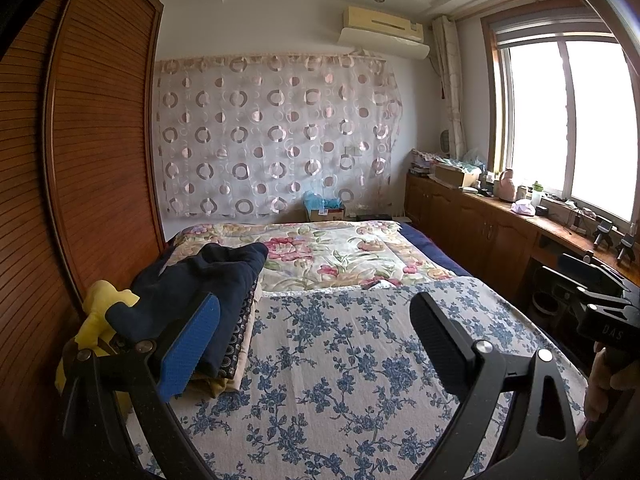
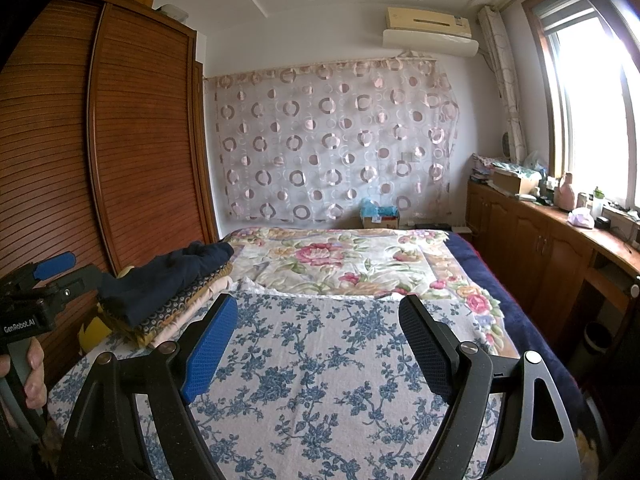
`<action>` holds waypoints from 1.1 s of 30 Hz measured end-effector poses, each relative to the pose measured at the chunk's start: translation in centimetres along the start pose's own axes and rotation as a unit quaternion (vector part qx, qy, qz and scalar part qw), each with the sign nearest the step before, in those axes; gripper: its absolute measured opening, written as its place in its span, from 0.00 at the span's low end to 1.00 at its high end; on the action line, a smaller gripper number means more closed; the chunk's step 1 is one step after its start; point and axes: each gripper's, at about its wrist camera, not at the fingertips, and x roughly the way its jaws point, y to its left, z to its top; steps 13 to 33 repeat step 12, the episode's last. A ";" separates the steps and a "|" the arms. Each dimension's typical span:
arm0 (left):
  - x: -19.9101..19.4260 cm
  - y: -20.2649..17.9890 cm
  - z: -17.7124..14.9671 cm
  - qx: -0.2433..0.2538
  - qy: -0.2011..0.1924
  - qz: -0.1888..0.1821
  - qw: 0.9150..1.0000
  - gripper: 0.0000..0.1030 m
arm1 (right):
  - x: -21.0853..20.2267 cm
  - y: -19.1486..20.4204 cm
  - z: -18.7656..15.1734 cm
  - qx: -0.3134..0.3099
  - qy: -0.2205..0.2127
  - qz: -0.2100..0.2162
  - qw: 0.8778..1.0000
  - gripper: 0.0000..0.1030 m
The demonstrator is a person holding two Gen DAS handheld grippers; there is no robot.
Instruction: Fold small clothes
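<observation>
Left wrist view: the left gripper hangs over the blue-flowered sheet with its jaws spread wide and nothing between them. The stack of clothes lies to its left, just past the blue finger pad, at the bed's edge by the wooden wardrobe. A dark navy garment sits rumpled on top, with its long axis running away toward the floral quilt, and a yellow piece sits at the stack's outer side. The right gripper's body shows only at the frame's right edge

Right wrist view: the right gripper is also released, jaws wide, empty, over bare sheet. From here the stack stands further off to the left, with the left gripper and the hand holding it beside it. By my reading the left hand is clearly the nearer, so the next reach for the navy garment would go leftward from there
</observation>
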 end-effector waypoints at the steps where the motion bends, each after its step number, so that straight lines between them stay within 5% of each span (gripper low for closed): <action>1: 0.0 0.0 0.0 0.000 0.000 0.000 1.000 0.94 | 0.0 0.0 0.0 0.000 0.000 0.000 1.000 0.82; 33: 0.0 0.1 -0.2 -0.001 -0.001 0.000 1.000 0.94 | 0.0 -0.1 0.0 0.000 0.000 0.000 1.000 0.82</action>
